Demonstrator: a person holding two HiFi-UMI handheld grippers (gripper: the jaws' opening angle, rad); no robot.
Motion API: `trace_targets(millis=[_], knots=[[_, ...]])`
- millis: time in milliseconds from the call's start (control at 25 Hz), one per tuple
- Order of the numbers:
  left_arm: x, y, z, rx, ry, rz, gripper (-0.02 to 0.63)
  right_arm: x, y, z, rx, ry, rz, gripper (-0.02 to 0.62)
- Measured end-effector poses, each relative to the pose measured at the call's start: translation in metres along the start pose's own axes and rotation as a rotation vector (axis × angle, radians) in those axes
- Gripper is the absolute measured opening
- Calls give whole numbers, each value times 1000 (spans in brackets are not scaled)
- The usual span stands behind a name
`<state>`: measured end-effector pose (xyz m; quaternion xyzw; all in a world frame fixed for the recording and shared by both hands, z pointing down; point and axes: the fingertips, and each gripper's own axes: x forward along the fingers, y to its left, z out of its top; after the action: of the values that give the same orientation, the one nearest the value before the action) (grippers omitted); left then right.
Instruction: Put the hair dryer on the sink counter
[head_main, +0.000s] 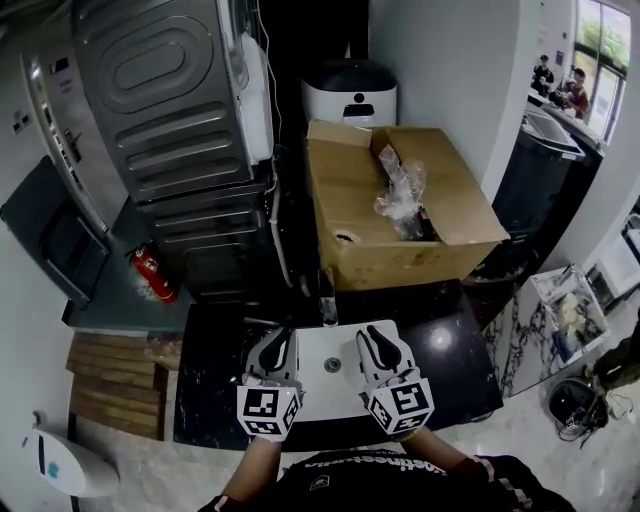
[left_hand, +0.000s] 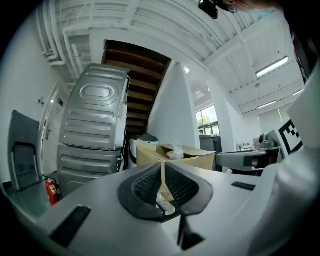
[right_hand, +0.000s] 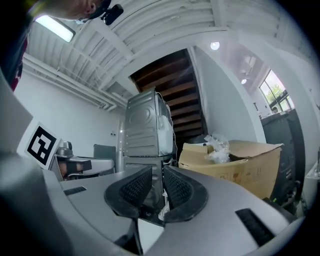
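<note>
Both grippers hover side by side over the white sink basin (head_main: 330, 345) set in a black marble counter (head_main: 215, 390). My left gripper (head_main: 283, 335) is shut with nothing between its pads (left_hand: 150, 182). My right gripper (head_main: 372, 332) is also shut and empty, its pads (right_hand: 177, 187) nearly touching. Beyond the counter stands an open cardboard box (head_main: 450, 215) holding a crumpled clear plastic bag (head_main: 400, 195) and something dark underneath. I cannot make out a hair dryer in any view.
A dark faucet (head_main: 327, 300) rises behind the basin. A tall grey machine (head_main: 165, 90) stands at the back left, with a red fire extinguisher (head_main: 153, 275) at its foot. A white round appliance (head_main: 350, 95) sits behind the box. Wooden boards (head_main: 115, 385) lie left of the counter.
</note>
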<state>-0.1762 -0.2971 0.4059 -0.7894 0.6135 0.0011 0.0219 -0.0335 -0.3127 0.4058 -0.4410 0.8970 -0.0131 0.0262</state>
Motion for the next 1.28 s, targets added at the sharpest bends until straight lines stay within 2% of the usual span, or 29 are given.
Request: trace_targets(millis=[160,400,560,1280], knots=[[3,-4,-11,-62,16,-20,34,2,-1,-10,30,22,9,87],[5,-5,-11,-84,6,-30,34,4,6,-12,8,34,43,76],[5,-6,-12,-136,4,-39,34,4,8,-13,-1,40,48,67],[3,-16,-10,-127,6,-51,34,-2,2,-15,8,45,28,49]])
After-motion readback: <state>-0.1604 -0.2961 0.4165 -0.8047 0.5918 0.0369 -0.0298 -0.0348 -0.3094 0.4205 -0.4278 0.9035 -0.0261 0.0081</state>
